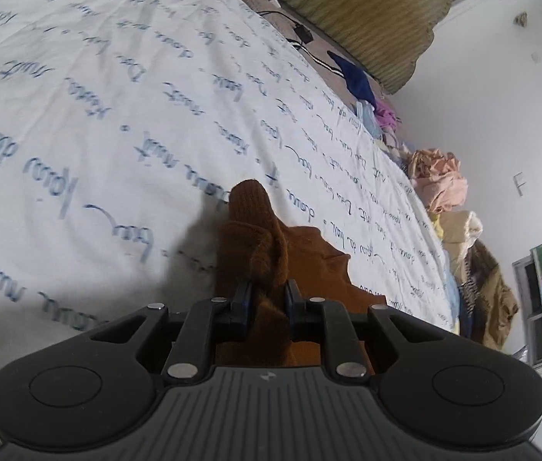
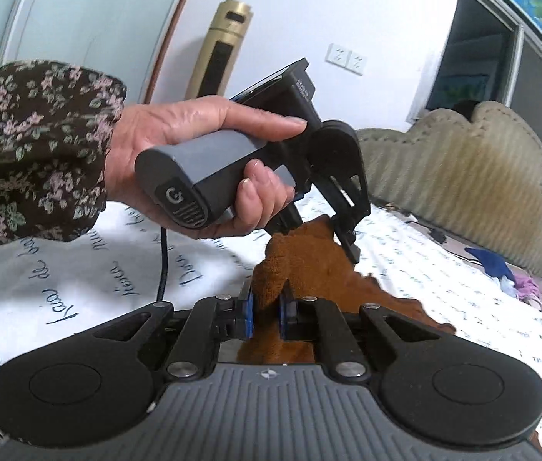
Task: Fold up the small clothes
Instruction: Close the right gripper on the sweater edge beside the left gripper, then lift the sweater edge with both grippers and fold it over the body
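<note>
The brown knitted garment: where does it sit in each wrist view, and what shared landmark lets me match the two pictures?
Left wrist view: the brown knitted garment is at bottom centre, pinched in the left gripper.
Right wrist view: it is at centre, clamped by the right gripper; the left gripper grips its far edge.
Shared landmark: the white bedsheet with blue handwriting print, plus the ribbed olive headboard.
</note>
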